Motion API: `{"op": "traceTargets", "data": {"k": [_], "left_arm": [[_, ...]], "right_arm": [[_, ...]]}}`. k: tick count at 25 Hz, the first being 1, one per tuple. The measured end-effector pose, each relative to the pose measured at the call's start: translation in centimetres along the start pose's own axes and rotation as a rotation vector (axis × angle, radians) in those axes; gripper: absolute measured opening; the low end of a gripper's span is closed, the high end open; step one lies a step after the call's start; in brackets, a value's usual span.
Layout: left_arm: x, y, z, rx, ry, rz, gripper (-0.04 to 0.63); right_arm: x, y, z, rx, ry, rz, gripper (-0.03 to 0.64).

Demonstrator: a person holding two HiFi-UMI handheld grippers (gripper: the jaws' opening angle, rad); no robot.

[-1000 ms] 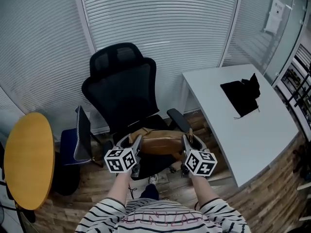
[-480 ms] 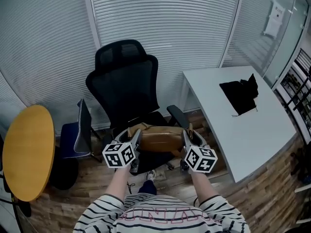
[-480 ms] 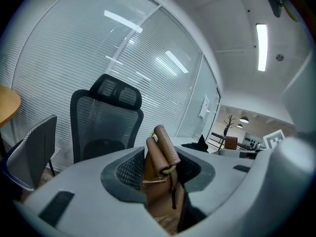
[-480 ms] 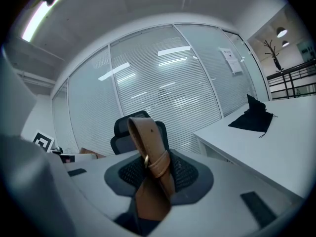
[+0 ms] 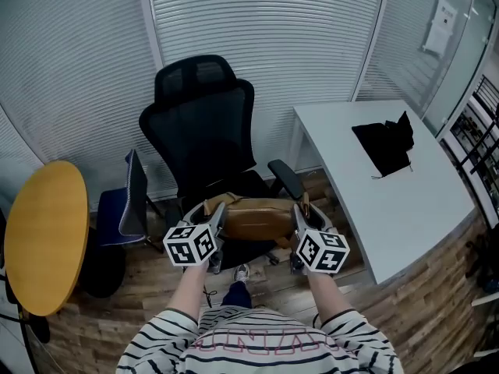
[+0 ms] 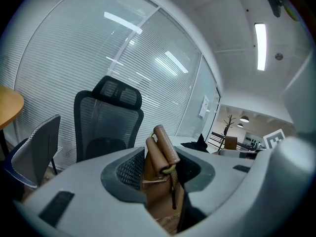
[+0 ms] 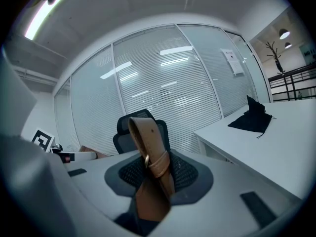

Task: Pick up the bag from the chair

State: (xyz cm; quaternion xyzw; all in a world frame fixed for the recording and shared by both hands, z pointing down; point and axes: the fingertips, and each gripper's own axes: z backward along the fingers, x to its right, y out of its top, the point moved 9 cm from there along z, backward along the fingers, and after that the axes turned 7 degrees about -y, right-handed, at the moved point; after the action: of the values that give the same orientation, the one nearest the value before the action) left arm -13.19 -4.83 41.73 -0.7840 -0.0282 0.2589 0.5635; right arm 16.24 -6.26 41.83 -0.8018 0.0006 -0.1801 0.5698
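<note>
Seen from above, a person in a striped top holds a tan leather bag (image 5: 257, 218) slung between two handheld grippers. It hangs close to their body, just in front of a black office chair (image 5: 204, 123). The left gripper (image 5: 219, 223) is clenched on the folded strap at the bag's left end. The right gripper (image 5: 298, 220) is clenched on the buckled strap at its right end. Over the last second the chair has slipped a little farther away and more of the striped top shows, so the person seems to be drawing back with the bag. It now appears to hang clear of the seat, and the pick-up looks essentially complete. A white desk (image 5: 390, 209) stands at right.
</note>
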Motion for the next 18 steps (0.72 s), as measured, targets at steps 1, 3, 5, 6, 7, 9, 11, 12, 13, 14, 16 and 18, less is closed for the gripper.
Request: {"op": "traceTargets", "data": {"k": [1, 3, 5, 6, 7, 9, 11, 12, 13, 14, 16, 18], "left_arm": [[0.0, -0.2, 0.1, -0.001, 0.002, 0.001, 0.179], [0.1, -0.5, 0.4, -0.002, 0.005, 0.005, 0.179], [0.2, -0.7, 0.5, -0.002, 0.008, 0.007, 0.179], [0.3, -0.8, 0.5, -0.002, 0.01, 0.008, 0.179], [0.4, -0.9, 0.6, -0.003, 0.012, 0.009, 0.179], [0.6, -1.1, 0.7, -0.005, 0.013, 0.009, 0.179], [0.8, -1.3, 0.7, -0.006, 0.014, 0.009, 0.179], [0.8, -1.4, 0.7, -0.006, 0.013, 0.01, 0.179], [0.9, -1.5, 0.7, -0.006, 0.013, 0.011, 0.179], [0.9, -1.5, 0.7, -0.007, 0.013, 0.011, 0.179], [1.1, -1.7, 0.7, -0.01, 0.013, 0.011, 0.178], [1.3, -1.7, 0.7, -0.011, 0.012, 0.01, 0.178]], "right_arm": [[0.0, -0.2, 0.1, -0.003, 0.0, 0.0, 0.141], [0.1, -0.5, 0.3, -0.009, -0.001, 0.0, 0.14], [0.2, -0.7, 0.5, -0.013, -0.003, 0.001, 0.14], [0.2, -0.8, 0.5, -0.016, -0.003, 0.002, 0.14], [0.3, -0.8, 0.6, -0.019, -0.004, 0.003, 0.14], [0.5, -1.0, 0.9, -0.022, -0.005, 0.004, 0.14], [0.6, -1.0, 1.0, -0.023, -0.007, 0.004, 0.14], [0.6, -1.1, 1.0, -0.024, -0.008, 0.005, 0.14], [0.7, -1.1, 1.1, -0.024, -0.009, 0.005, 0.14], [0.7, -1.2, 1.1, -0.024, -0.01, 0.006, 0.14], [0.9, -1.2, 1.3, -0.024, -0.012, 0.005, 0.14], [1.0, -1.2, 1.4, -0.025, -0.014, 0.004, 0.14]]}}
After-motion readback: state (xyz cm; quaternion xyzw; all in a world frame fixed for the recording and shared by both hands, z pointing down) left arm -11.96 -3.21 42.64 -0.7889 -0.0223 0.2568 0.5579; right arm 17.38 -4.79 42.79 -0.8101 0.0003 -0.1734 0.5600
